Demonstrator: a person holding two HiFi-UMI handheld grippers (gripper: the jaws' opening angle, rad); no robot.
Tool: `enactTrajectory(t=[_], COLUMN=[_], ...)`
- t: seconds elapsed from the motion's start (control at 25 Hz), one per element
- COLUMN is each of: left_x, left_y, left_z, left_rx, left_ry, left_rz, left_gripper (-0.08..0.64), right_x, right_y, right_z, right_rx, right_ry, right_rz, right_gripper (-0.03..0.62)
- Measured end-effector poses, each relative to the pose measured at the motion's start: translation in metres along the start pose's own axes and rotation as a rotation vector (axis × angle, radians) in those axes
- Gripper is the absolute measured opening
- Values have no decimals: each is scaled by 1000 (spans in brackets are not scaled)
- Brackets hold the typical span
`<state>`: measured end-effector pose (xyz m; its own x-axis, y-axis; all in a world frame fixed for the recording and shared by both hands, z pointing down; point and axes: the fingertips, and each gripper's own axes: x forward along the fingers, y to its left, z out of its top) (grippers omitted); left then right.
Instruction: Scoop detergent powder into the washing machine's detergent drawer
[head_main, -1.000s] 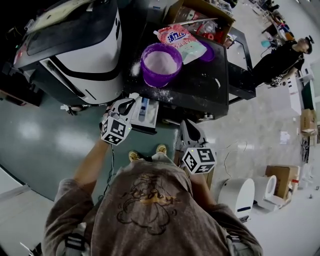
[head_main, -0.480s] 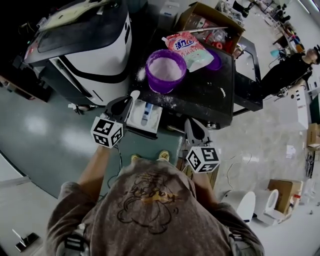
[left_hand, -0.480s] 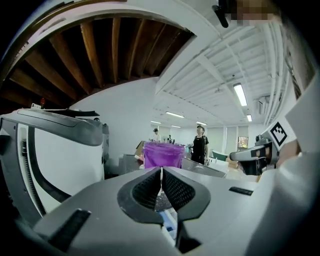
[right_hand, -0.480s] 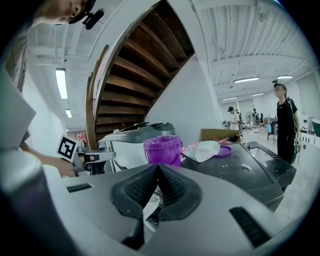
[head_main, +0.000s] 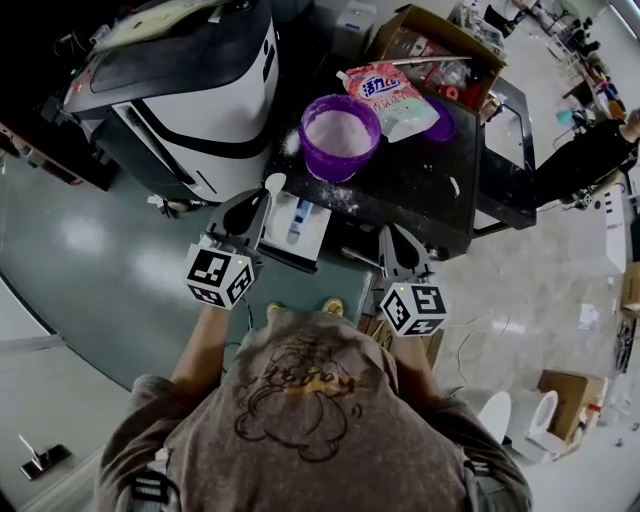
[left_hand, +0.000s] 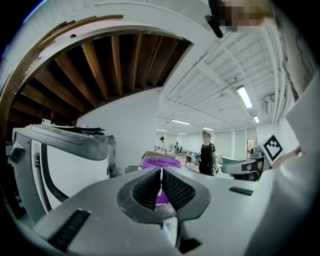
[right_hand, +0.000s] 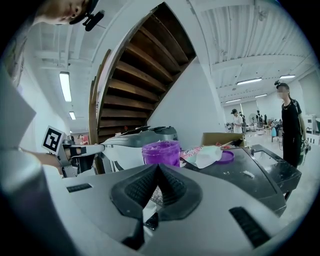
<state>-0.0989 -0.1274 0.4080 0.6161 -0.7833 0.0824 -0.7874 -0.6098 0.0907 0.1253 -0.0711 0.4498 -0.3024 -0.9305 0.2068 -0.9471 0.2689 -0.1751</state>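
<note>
The white detergent drawer (head_main: 300, 222) stands pulled out from the front of the washing machine (head_main: 180, 80), with a blue insert in it. My left gripper (head_main: 257, 205) hovers at the drawer's left edge, shut on a white spoon (head_main: 270, 184) whose bowl points at the machine. In the left gripper view the spoon (left_hand: 161, 179) shows as a thin white strip pinched between the pads of the left gripper (left_hand: 161, 187). A purple tub (head_main: 340, 135) of white powder sits on the black table (head_main: 420, 190). My right gripper (head_main: 391, 238) is shut on nothing at the table's near edge, and the right gripper (right_hand: 156, 175) faces the purple tub (right_hand: 161, 152).
A detergent bag (head_main: 392, 90) and a purple lid (head_main: 443, 120) lie behind the tub, and a cardboard box (head_main: 440, 40) stands beyond them. Spilled powder (head_main: 340, 196) dusts the table by the tub. A person (head_main: 600, 150) stands far right. The floor below is green.
The head view has shifted, so everything sits slightly further right in the frame. The left gripper with the spoon stays beside the drawer; the right gripper holds its place.
</note>
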Motion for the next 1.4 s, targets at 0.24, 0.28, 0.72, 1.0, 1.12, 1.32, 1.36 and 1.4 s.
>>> enactTrajectory(t=[0.24, 0.28, 0.72, 1.0, 1.12, 1.32, 1.36, 1.4], left_x=[-5, -6, -11, -13, -13, -12, -12, -12], left_y=[-11, -12, -10, -9, -8, -7, -8, -8], left_z=[2, 2, -3, -4, -4, -5, -6, -6], left_rx=[4, -1, -24, -17, -21, -25, -25, -24], left_ry=[-11, -13, -11, -6, -5, -4, -3, -2], left_rz=[23, 27, 73, 83, 84, 87, 86, 85], left_gripper=[23, 23, 23, 23, 23, 23, 23, 23], right_x=[-2, -3, -2, -1, -1, -3, -3, -4], right_y=[-1, -1, 1, 2, 2, 0, 0, -1], right_z=[3, 3, 4, 3, 2, 1, 1, 0], right_rx=[2, 2, -5, 4, 6, 9, 9, 9], right_ry=[-7, -7, -6, -8, -8, -6, -5, -4], right_rz=[18, 21, 52, 60, 58, 54, 54, 54], right_gripper=[2, 2, 0, 0, 0, 0, 0, 0])
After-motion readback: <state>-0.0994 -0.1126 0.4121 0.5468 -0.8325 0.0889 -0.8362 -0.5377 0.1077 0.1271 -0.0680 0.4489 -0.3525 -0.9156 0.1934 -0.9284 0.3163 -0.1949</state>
